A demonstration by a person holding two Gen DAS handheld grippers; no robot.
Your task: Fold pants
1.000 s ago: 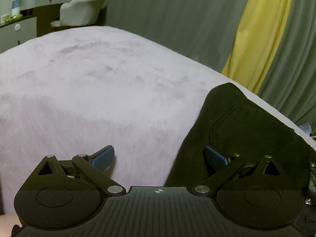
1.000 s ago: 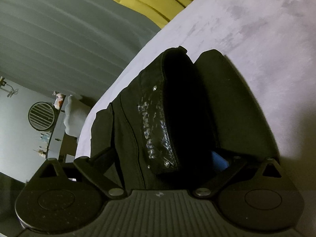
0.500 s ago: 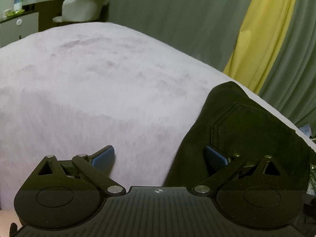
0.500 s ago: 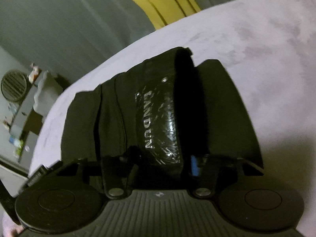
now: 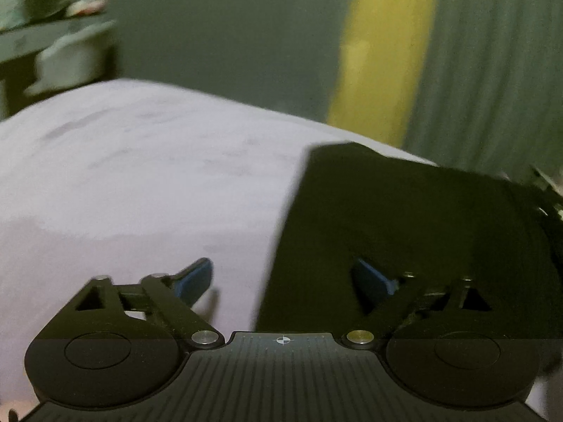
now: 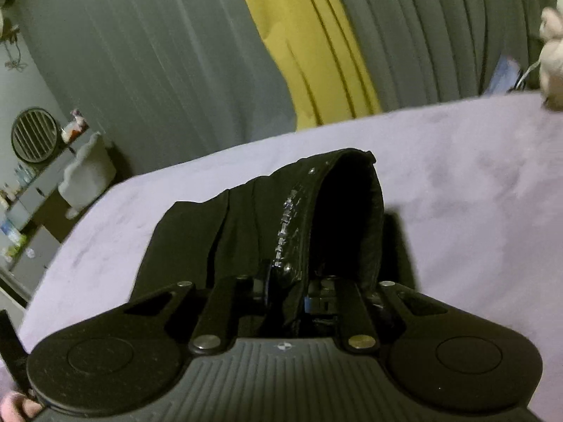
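The right gripper, spread a second ago, now pinches the waistband of the pants on the bed. The left gripper stays spread beside them, so a fold can start.

pants are sitting on the bed, curtains right behind the bed, dresser off to its left
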